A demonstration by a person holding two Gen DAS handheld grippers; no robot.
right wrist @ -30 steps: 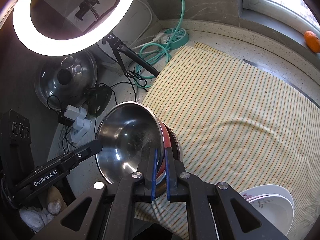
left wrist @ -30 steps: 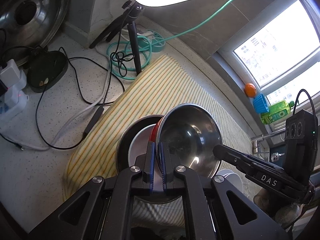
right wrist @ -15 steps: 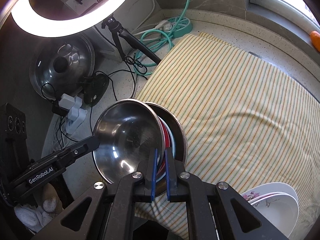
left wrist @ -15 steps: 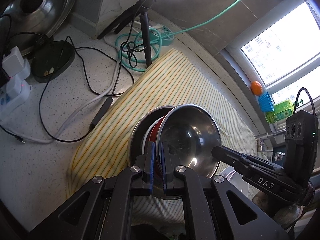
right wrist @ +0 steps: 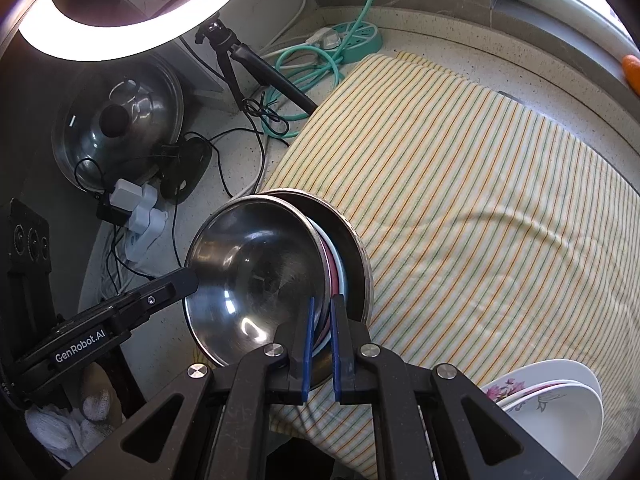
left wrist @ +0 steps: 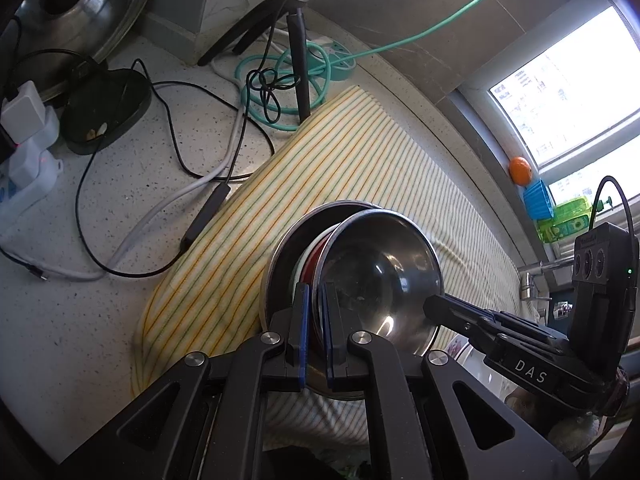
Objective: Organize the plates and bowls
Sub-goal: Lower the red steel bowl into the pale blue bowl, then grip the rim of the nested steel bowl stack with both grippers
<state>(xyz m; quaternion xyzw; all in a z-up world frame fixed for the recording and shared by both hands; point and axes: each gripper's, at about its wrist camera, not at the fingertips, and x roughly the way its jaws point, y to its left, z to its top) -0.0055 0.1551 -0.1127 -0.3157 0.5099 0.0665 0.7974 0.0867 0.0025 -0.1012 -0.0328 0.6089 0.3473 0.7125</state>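
Both of your hand-held grippers, left (left wrist: 313, 312) and right (right wrist: 321, 320), stay clamped on the steel bowl (left wrist: 380, 276). It has sunk toward the stack (right wrist: 352, 264) on the striped cloth (right wrist: 480, 200). Nesting looks close.

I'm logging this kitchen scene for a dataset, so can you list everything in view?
steel bowl: one, silver, tilted, clamped at two rim spots, over the stack
bowl stack: one, steel outer with white and red rims inside, on the cloth
striped cloth: one, yellow, over the counter
white plates: at least two, floral, near right edge of cloth
pot lid: one, steel, leaning at back left
ring light: one, white, on black tripod
power strip: one, teal, at back with teal cable
chargers: white, counter's left
orange: one, window sill
left hand-held gripper: black, blue pads, shut on bowl rim
right hand-held gripper: same, shut on opposite rim
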